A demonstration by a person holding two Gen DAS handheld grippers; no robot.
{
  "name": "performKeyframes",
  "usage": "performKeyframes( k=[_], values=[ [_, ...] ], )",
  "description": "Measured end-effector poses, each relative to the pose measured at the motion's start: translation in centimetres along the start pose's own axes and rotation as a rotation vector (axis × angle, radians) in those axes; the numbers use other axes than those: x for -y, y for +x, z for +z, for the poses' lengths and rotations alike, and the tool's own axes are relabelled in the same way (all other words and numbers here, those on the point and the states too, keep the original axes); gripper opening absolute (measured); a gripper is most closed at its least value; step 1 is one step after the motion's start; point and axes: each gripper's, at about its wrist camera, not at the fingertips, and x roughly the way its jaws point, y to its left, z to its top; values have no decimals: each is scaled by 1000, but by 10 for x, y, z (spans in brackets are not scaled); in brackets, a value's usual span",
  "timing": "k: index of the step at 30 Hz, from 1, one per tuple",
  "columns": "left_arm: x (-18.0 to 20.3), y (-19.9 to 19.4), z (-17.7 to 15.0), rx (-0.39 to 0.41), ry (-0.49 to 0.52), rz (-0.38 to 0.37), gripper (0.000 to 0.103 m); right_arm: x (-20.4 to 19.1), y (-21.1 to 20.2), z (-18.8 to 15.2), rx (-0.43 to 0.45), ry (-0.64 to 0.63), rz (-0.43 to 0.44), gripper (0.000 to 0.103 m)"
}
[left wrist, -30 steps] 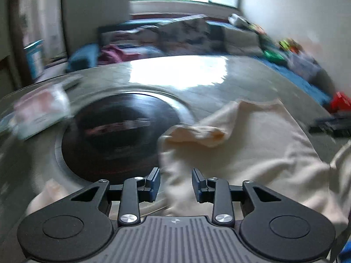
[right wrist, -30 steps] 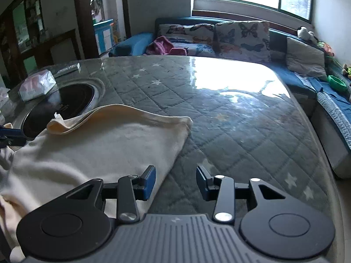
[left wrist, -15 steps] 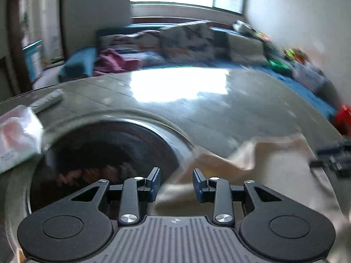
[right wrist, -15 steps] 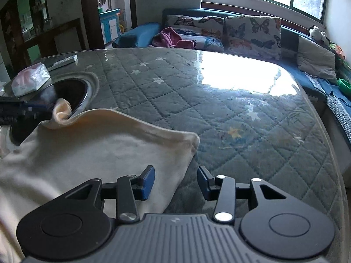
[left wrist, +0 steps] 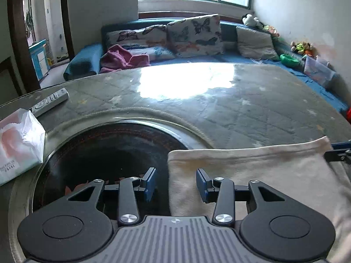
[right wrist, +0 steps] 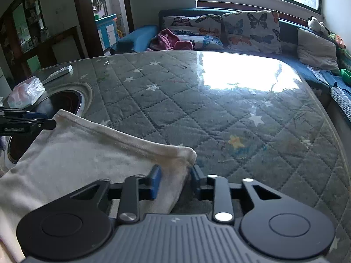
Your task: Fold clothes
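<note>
A cream cloth [left wrist: 252, 171] lies spread on the quilted table, its far edge folded flat. In the left wrist view my left gripper [left wrist: 175, 183] is open, its jaws astride the cloth's left edge over the black round hob [left wrist: 105, 153]. In the right wrist view the same cloth [right wrist: 83, 157] shows, and my right gripper [right wrist: 174, 180] is open with the cloth's right corner between its blue pads, the right pad touching it. The left gripper's fingertips [right wrist: 33, 121] show at the cloth's far left corner; the right gripper shows at the right edge [left wrist: 340, 153].
A tissue pack [left wrist: 17, 144] and a remote control [left wrist: 50, 102] lie left of the hob. The grey star-quilted table top [right wrist: 219, 114] stretches ahead. A blue sofa [right wrist: 241, 30] with butterfly cushions and a purple garment [left wrist: 122, 59] stands behind the table.
The cloth's far edge was folded over and laid flat. My left gripper moved to its left corner and my right gripper moved forward onto its right corner. Both jaws opened slightly wider.
</note>
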Motion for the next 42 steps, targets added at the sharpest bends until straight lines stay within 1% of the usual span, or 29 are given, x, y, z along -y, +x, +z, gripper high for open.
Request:
performKeyframes(
  k=[1,2,5,7,11,14,18,19,20,24,28,31,34,39,41,42],
  values=[
    [0,2,1,-5,5,-3,41,0,1,1,2,0,-1,17],
    [0,4,1,-8,10,-8,32,0,1,2,4,-1,-1,12],
    [-1,7,1,0,21,-20,10,-1,4,5,12,-14,-10,5],
    [0,9,3,13,29,-6,7,-4,6,8,25,-35,-22,4],
    [-4,14,14,44,21,25,6,-6,14,23,54,-65,-48,4],
    [-7,22,21,50,16,53,6,-6,26,37,61,-82,-63,4],
    [-7,33,25,32,26,72,7,-9,44,47,39,-107,-64,6],
    [-7,33,24,29,28,75,11,-9,46,48,33,-113,-61,9],
    [-6,30,24,31,29,76,11,-10,44,48,34,-115,-60,13],
    [-1,14,22,51,37,65,11,-17,21,43,55,-134,-43,14],
    [16,-8,13,63,63,-5,11,-36,-10,28,51,-184,25,14],
    [32,-19,2,50,81,-65,11,-59,-34,10,34,-236,93,16],
    [43,-26,-8,44,97,-93,11,-83,-58,-10,11,-301,176,21],
    [49,-32,-18,36,90,-120,11,-124,-86,-39,-36,-414,316,24],
    [47,-32,-19,35,78,-120,11,-140,-93,-50,-54,-465,368,36],
    [46,-32,-19,34,69,-119,11,-148,-96,-55,-61,-492,389,36]
  ],
)
